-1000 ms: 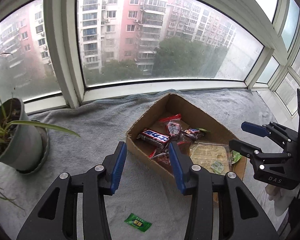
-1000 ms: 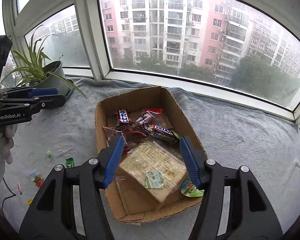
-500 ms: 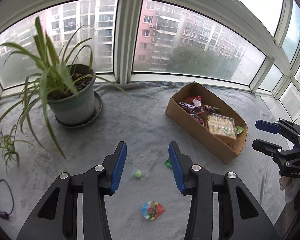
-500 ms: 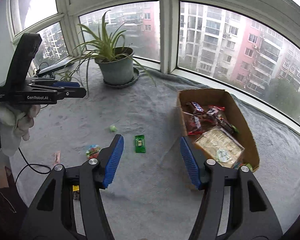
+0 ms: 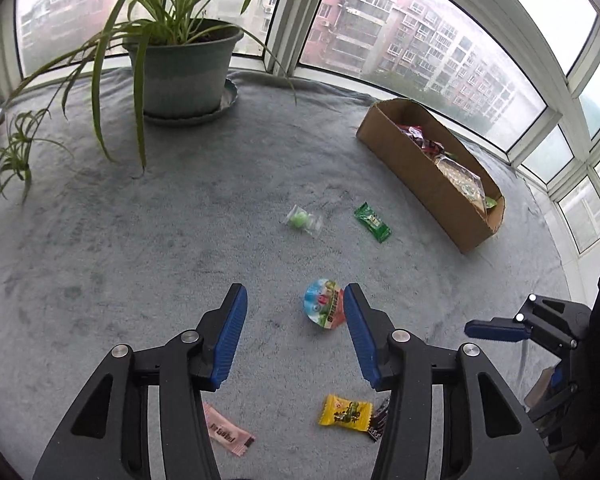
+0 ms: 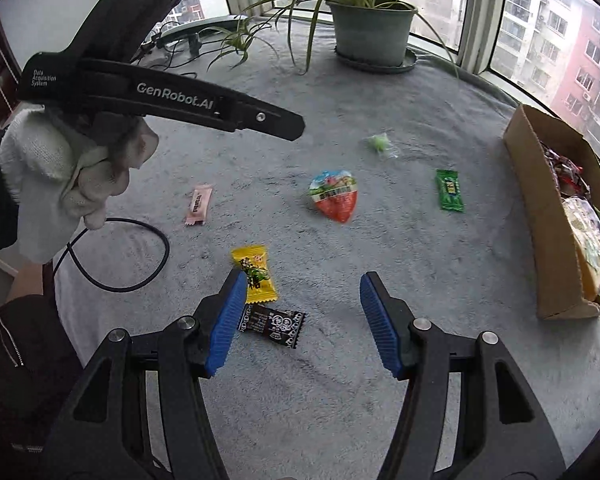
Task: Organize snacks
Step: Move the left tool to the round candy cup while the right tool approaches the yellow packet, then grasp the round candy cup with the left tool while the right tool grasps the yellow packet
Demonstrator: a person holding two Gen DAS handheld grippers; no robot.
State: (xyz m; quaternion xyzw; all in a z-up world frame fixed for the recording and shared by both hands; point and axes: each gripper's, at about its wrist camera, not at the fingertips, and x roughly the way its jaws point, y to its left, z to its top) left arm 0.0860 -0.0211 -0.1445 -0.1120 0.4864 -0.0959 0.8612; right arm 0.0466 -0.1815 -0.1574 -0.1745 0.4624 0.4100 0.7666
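Both sets of tongs are hanging empty over the grey blanket (image 5: 140, 240), angled steeply down at the loose sweets. The left gripper (image 5: 292, 320) is opening its jaws at this moment with nothing between the pads, and the heart-shaped snack (image 5: 324, 307) is lying just ahead of it, almost touching the inner face of its right-hand finger — so it is sitting off-centre, toward that finger rather than in the middle of the gap. The right gripper (image 6: 302, 312) is standing about half open and holding nothing; the yellow candy (image 6: 255, 274) and the black candy (image 6: 274, 322) are lying just by its left-hand finger, the yellow one running lengthwise away from the camera, the black one crosswise. The heart snack's point is aiming toward the right gripper (seen from the right wrist view), and the left tongs look the nearer to it. The cardboard box (image 5: 420, 176), already holding several snacks, is sitting well apart to the right — the green packet (image 5: 373, 222), the small green sweet (image 5: 300, 220) and the pink packet (image 5: 226, 434) are also waiting on the blanket.
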